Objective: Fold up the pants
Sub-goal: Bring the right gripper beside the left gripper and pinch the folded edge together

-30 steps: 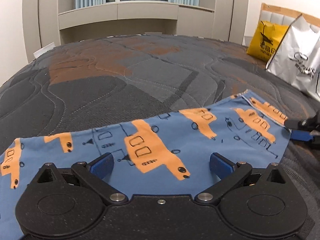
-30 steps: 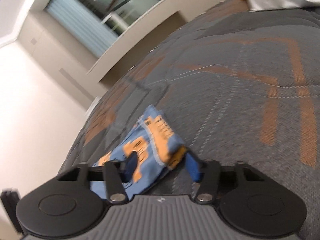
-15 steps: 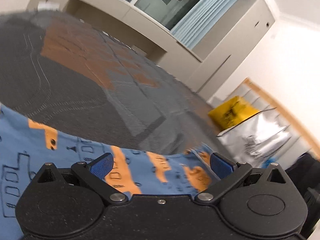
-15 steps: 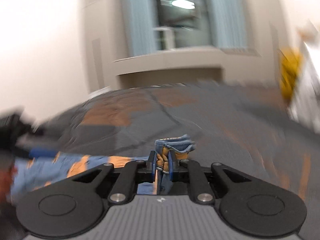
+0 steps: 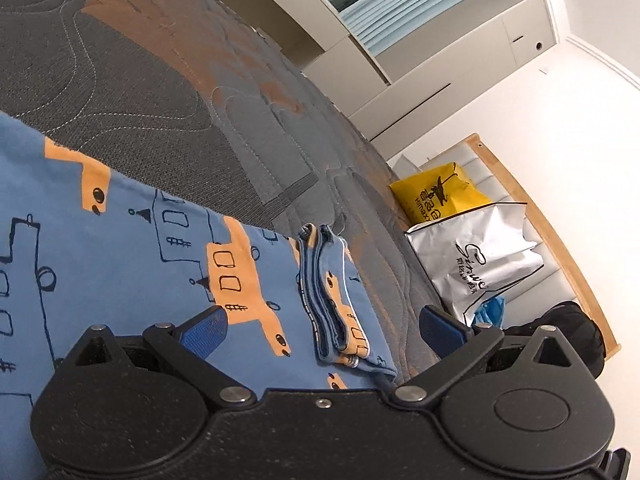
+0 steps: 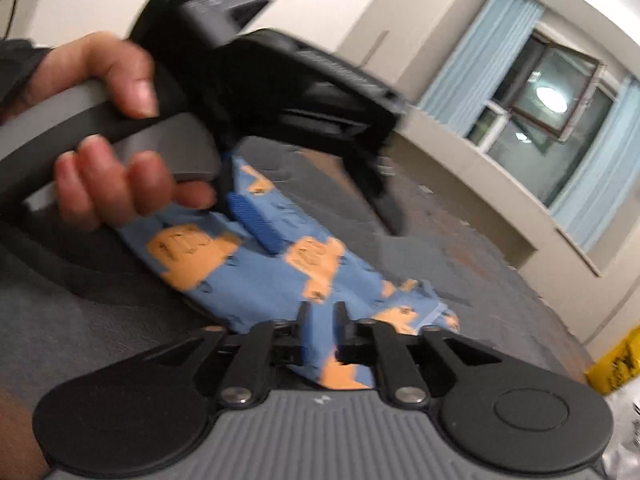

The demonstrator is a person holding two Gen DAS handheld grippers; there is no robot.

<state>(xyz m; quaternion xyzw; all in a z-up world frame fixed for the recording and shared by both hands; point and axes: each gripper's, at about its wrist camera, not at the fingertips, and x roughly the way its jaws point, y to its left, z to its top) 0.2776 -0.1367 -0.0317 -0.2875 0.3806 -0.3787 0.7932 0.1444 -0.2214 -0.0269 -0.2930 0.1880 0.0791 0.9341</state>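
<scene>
One pants (image 5: 120, 264), blue with orange print, on one bed (image 5: 168, 92). Two bags: one yellow (image 5: 436, 196), one silver (image 5: 476, 264). Two grippers: left (image 5: 322, 326), right (image 6: 322, 320). One hand (image 6: 116, 136) visible. One window (image 6: 536, 116).

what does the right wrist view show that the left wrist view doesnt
Only the right wrist view: a hand holding the left gripper, and a window.

Only the left wrist view: a silver bag and the bunched cuff edge lying free.

Both: the blue pants on the grey bed, and a yellow bag.
</scene>
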